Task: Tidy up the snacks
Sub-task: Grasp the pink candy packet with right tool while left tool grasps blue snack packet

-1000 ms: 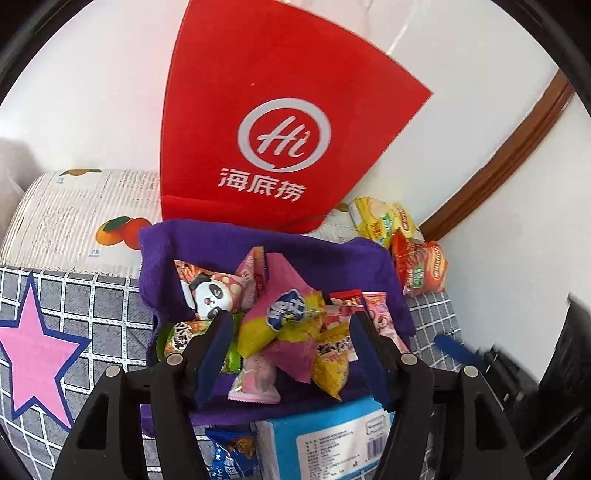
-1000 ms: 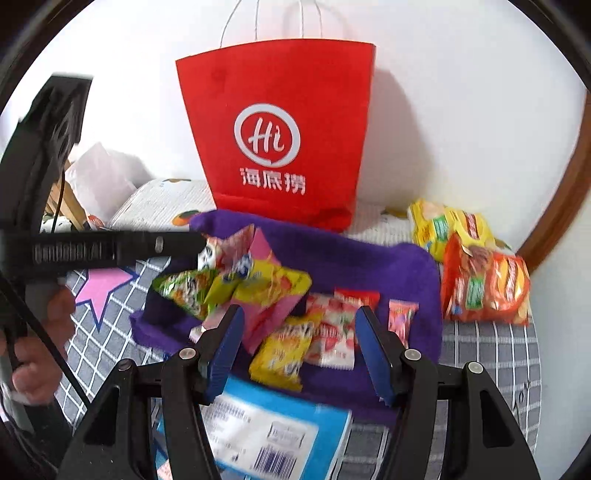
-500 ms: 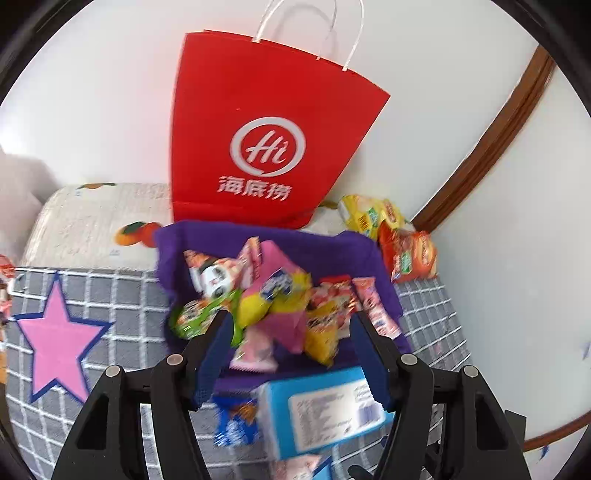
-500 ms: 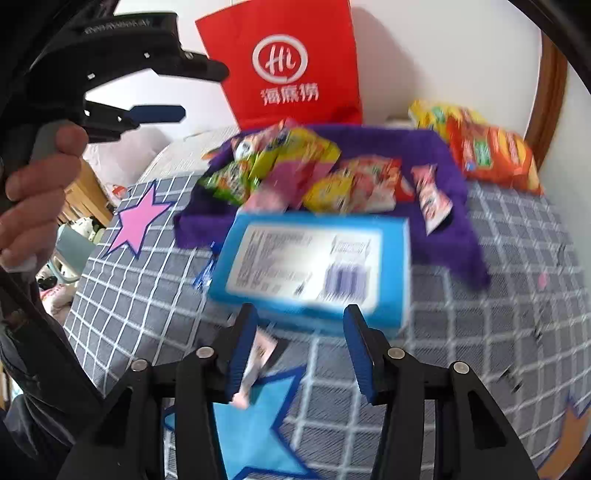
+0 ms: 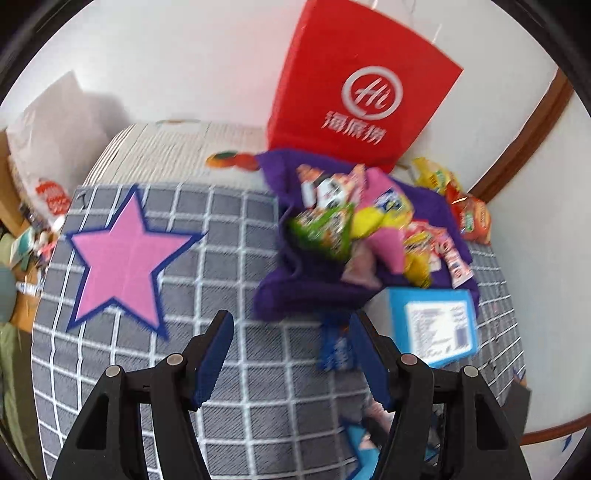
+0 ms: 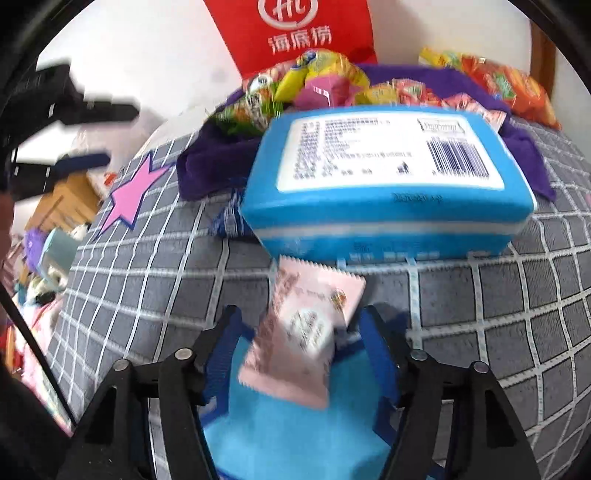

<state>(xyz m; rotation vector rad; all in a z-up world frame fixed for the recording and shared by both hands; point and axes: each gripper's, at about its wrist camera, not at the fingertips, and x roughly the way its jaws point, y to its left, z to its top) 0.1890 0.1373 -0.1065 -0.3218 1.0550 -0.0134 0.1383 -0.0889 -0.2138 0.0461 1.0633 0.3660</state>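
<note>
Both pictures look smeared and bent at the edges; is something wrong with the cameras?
Left wrist view: fisheye bows the grid cloth; the snack pile is motion-smeared. Right wrist view: the pink packet and blue box blur, and so does the left gripper. Daylight is even, without glare.

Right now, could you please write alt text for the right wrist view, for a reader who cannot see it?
The right tool stands open around a pink snack packet lying on a grey checked cloth. Just beyond it sits a blue box, then a purple cloth piled with bright snacks before a red paper bag.
</note>
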